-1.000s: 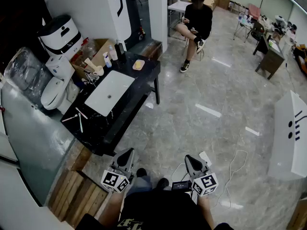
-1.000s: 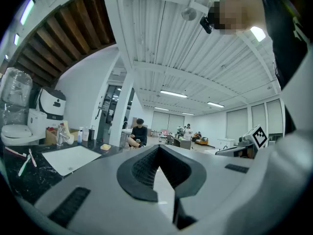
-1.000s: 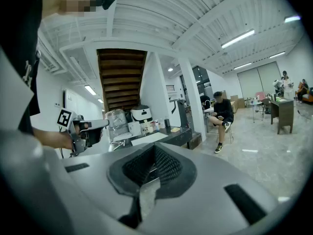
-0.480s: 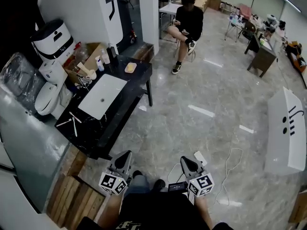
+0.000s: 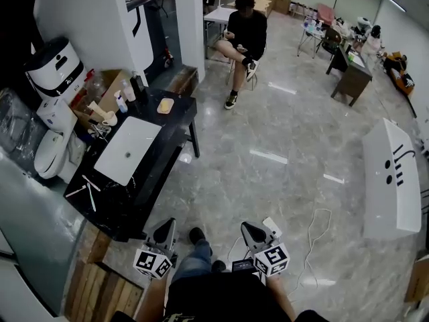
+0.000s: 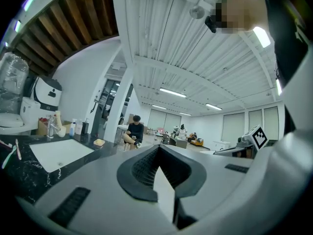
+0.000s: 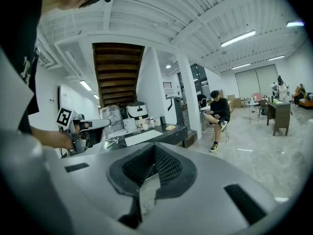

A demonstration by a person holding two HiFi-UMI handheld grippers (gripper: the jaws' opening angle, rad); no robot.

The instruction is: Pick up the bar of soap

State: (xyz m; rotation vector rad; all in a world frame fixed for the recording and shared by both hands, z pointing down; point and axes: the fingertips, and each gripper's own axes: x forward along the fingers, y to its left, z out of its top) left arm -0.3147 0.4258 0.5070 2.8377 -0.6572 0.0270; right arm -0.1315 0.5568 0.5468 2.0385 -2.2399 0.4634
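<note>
The bar of soap (image 5: 165, 105) is a pale orange block lying on the far end of the black counter (image 5: 175, 134), beyond the white sink basin (image 5: 127, 149). It also shows small in the left gripper view, soap (image 6: 99, 142), and in the right gripper view, soap (image 7: 170, 127). My left gripper (image 5: 164, 228) and right gripper (image 5: 250, 231) are held low by the person's body, far from the counter. Both point forward over the floor. Each gripper is shut with nothing between its jaws, the left gripper (image 6: 157, 149) and the right gripper (image 7: 154, 149) alike.
Bottles (image 5: 120, 102) and a cup stand by the tap; toothbrushes (image 5: 87, 186) lie on the counter's near end. A toilet (image 5: 50, 146) stands left of it, wooden pallets (image 5: 107, 288) at its near corner. A seated person (image 5: 241, 29) is beyond, a white table (image 5: 392, 180) at right, a cable (image 5: 315, 237) on the floor.
The whole scene has slid left and down in the head view as the person steps forward. Both grippers stay shut and sit a little lower in the frame.
</note>
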